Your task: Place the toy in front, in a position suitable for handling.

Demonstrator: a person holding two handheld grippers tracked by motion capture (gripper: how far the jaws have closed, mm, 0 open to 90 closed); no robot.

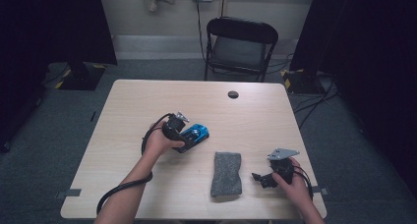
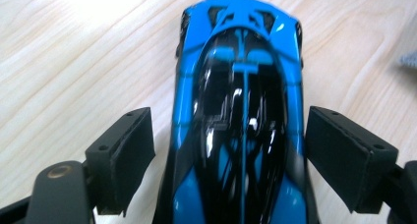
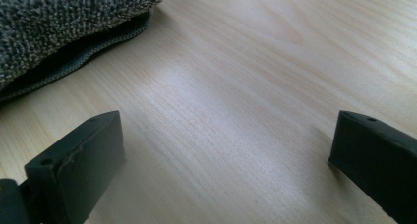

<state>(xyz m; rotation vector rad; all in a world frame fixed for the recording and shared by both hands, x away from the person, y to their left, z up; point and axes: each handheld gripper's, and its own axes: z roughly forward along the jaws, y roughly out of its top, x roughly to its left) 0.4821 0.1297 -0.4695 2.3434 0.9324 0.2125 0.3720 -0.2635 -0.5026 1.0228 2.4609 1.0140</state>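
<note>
A blue and black toy car (image 1: 197, 131) stands on the wooden table (image 1: 137, 101) left of centre. My left gripper (image 1: 187, 138) is at the car's near end, held by the left hand. In the left gripper view the car (image 2: 241, 111) lies lengthways between the two pads of the left gripper (image 2: 231, 157), which is open with a thin gap on each side. A folded grey cloth (image 1: 226, 173) lies near the front edge. To its right, my right gripper (image 1: 259, 178) is low over bare wood. The right gripper (image 3: 226, 155) is open and holds nothing, with the cloth (image 3: 59, 22) beyond its left pad.
A black folding chair (image 1: 241, 47) stands behind the table's far edge. A round cable hole (image 1: 233, 94) sits near that edge. Cables (image 1: 314, 103) lie on the floor at the right. Dark curtains hang on both sides.
</note>
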